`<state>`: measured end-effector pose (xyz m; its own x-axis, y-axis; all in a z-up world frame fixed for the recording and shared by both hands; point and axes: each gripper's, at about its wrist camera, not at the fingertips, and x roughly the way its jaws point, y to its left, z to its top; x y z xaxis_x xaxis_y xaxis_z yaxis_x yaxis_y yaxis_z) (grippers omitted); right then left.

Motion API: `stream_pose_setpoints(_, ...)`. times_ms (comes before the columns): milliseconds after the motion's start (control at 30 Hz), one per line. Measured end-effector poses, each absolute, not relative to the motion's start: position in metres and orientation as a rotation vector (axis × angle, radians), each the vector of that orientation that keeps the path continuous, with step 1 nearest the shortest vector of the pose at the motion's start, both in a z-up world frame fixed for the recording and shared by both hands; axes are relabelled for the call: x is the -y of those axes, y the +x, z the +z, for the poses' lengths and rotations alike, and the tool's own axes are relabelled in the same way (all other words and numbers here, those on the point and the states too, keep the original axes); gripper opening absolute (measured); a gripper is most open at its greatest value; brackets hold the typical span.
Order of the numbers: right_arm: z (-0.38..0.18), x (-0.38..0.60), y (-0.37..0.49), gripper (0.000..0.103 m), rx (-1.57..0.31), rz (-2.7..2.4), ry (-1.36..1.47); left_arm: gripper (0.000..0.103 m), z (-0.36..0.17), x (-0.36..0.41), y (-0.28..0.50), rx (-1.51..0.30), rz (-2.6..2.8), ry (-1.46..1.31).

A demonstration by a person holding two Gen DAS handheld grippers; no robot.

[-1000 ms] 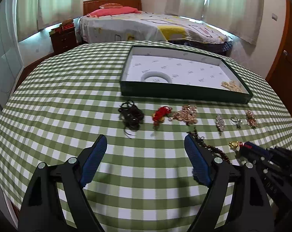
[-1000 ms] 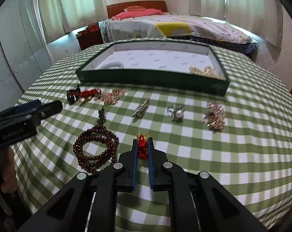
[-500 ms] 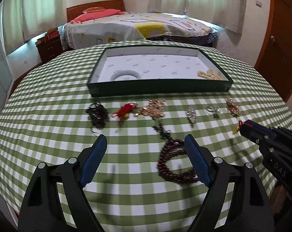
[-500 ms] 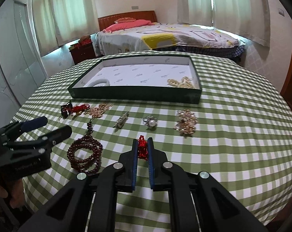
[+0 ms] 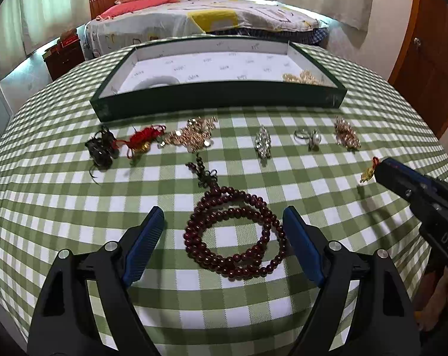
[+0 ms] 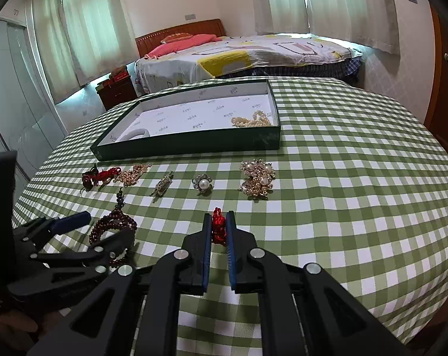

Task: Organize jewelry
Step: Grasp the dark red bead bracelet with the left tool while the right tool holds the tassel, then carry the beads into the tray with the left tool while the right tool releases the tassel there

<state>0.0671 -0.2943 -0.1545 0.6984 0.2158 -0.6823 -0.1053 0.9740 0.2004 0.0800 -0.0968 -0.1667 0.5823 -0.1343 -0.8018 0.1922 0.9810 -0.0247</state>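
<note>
Left wrist view puts your left gripper (image 5: 221,231), jaws spread wide, over the dark red bead bracelet (image 5: 234,233) coiled on the checked tablecloth (image 5: 60,207). It looks limp and apt to slither, so pinch across several strands together. Your right gripper (image 6: 219,230) is pinching a small red knotted charm (image 6: 218,227); the green tray (image 6: 194,145) lies beyond.

Glossy dark-red bead bracelet (image 5: 235,234), cloth tablecloth (image 5: 75,207)

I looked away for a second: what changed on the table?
The open left gripper swung over to straddle the dark red bead bracelet, not gripping. The right gripper stayed shut on the red knot charm. The tray and the other jewelry stayed put.
</note>
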Motion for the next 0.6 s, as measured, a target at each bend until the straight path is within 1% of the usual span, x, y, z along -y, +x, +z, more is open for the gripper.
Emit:
stream_pose_setpoints(33, -0.155, 0.294, 0.067, 0.01, -0.778, 0.18, 0.15, 0.083, -0.17, 0.096, 0.081, -0.94, -0.188, 0.067)
stream_pose_setpoints(133, -0.156, 0.294, 0.067, 0.01, -0.781, 0.178, 0.149, 0.083, -0.171, 0.094, 0.08, -0.937, -0.185, 0.074)
stream_pose_setpoints(200, -0.156, 0.293, 0.067, 0.01, -0.782, 0.177, 0.15, 0.078, -0.171, 0.091, 0.077, -0.932, -0.181, 0.079)
stream_pose_setpoints(233, -0.157, 0.293, 0.067, 0.01, -0.784, 0.178, 0.15, 0.073, -0.171, 0.09, 0.075, -0.924, -0.179, 0.087)
stream_pose_setpoints(267, -0.157, 0.293, 0.068, 0.01, -0.785, 0.177, 0.15, 0.064, -0.17, 0.089, 0.074, -0.92, -0.184, 0.086)
stream_pose_setpoints(300, -0.158, 0.292, 0.068, 0.01, -0.786, 0.176, 0.15, 0.06, -0.169, 0.087, 0.073, -0.913, -0.189, 0.086)
stream_pose_setpoints(367, -0.159, 0.291, 0.068, 0.01, -0.789, 0.177, 0.15, 0.047, -0.167, 0.084, 0.071, -0.907, -0.202, 0.086)
stream_pose_setpoints(400, -0.159, 0.291, 0.068, 0.01, -0.791, 0.177, 0.149, 0.043, -0.167, 0.082, 0.07, -0.901, -0.206, 0.087)
stream_pose_setpoints(433, -0.159, 0.291, 0.067, 0.01, -0.791, 0.178, 0.149, 0.033, -0.167, 0.08, 0.07, -0.897, -0.216, 0.081)
stream_pose_setpoints(467, -0.159, 0.29, 0.067, 0.01, -0.792, 0.178, 0.149, 0.025, -0.166, 0.078, 0.07, -0.894, -0.215, 0.076)
stream_pose_setpoints(500, -0.159, 0.29, 0.067, 0.01, -0.792, 0.178, 0.147, 0.022, -0.166, 0.077, 0.071, -0.893, -0.223, 0.067)
stream_pose_setpoints(567, -0.159, 0.289, 0.067, 0.01, -0.793, 0.178, 0.144, 0.021, -0.166, 0.072, 0.072, -0.891, -0.239, 0.038)
stream_pose_setpoints(600, -0.159, 0.289, 0.067, 0.01, -0.793, 0.178, 0.143, 0.017, -0.166, 0.071, 0.071, -0.891, -0.24, 0.034)
